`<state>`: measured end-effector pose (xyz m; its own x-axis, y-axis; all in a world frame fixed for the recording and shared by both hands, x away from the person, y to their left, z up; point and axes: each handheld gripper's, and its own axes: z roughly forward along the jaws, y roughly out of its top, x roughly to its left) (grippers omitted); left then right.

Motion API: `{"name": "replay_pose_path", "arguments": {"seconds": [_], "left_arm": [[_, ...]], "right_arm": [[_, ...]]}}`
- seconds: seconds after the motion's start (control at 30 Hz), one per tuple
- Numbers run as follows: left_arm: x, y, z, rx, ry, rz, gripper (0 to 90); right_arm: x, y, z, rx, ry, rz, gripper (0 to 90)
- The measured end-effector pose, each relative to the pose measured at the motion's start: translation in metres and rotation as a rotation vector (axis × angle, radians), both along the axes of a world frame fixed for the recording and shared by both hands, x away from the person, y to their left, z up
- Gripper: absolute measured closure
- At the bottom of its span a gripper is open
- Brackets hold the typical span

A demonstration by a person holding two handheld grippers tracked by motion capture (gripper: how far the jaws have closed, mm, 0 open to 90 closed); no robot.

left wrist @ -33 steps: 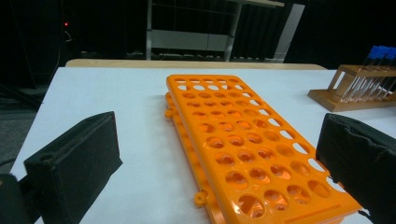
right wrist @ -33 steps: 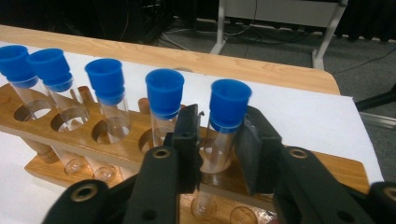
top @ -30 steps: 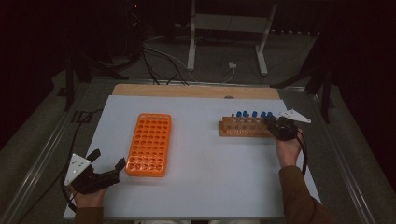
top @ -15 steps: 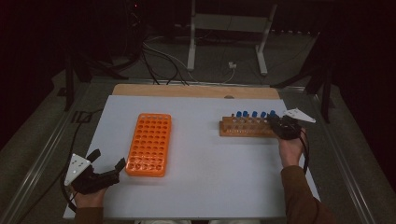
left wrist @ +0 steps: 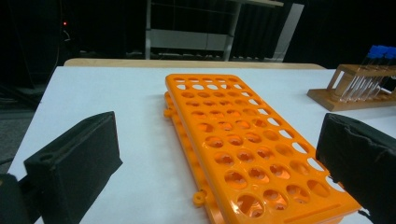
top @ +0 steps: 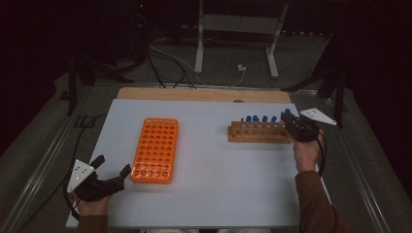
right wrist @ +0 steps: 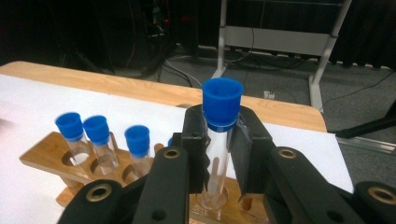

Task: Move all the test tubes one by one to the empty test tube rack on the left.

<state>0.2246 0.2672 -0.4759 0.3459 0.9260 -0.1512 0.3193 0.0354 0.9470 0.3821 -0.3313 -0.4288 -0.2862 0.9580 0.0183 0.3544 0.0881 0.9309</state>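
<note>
Right gripper jaws clenched on blue-capped tube — upright in wooden rack, left gripper released

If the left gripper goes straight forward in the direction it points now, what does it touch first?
Most likely the orange plastic tube rack. The open left gripper points along its near end, with the rack between the jaws. Depth is unclear, but nothing else lies in front of it.

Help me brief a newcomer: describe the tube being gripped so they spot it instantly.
Look to the wooden rack on the white table's right side. At its right end, the blue-capped tube stands between the right gripper's fingers, its cap higher than its neighbours' caps.
</note>
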Motion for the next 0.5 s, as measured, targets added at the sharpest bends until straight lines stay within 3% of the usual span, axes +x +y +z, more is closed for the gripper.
{"name": "replay_pose_path", "arguments": {"seconds": [0.5], "left_arm": [[0.003, -0.005, -0.002, 0.023, -0.026, -0.029, 0.5]], "right_arm": [[-0.019, 0.008, 0.023, 0.012, -0.038, 0.073, 76.9]]}}
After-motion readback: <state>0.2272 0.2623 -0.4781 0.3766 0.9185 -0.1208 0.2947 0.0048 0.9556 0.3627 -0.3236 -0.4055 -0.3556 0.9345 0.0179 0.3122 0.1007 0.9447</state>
